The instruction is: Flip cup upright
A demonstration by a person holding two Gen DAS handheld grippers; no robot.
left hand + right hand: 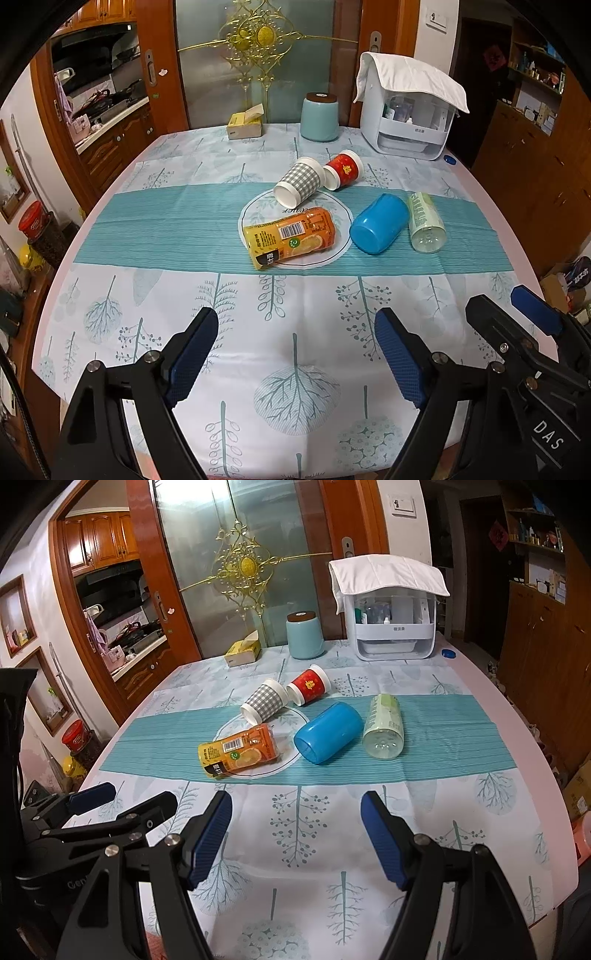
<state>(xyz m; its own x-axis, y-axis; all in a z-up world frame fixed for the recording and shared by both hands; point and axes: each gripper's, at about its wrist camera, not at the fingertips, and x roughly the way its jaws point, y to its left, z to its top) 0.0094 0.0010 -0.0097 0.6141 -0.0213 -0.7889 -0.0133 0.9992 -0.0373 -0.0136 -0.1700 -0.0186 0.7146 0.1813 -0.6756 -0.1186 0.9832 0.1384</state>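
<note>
Blue plastic cup (328, 733) on its side mid-counter (517, 849), between orange bottle (239, 749) and clear bottle (383, 725). Judged light, rigid, slick; grip across the wall near rim. Left tongs (295, 354) and right tongs (295, 834) spread, empty.

My left gripper (295, 343) is wide open, with a big gap between its two blue pads (190, 356). It holds nothing. My right gripper (295, 830) is wide open too, and its blue pads (208, 838) touch nothing. Both point forward and a bit down, side by side. From the left camera I can see my right gripper (517, 314) close by on the right. From the right camera I can see my left gripper (122, 801) close by on the left.
</note>
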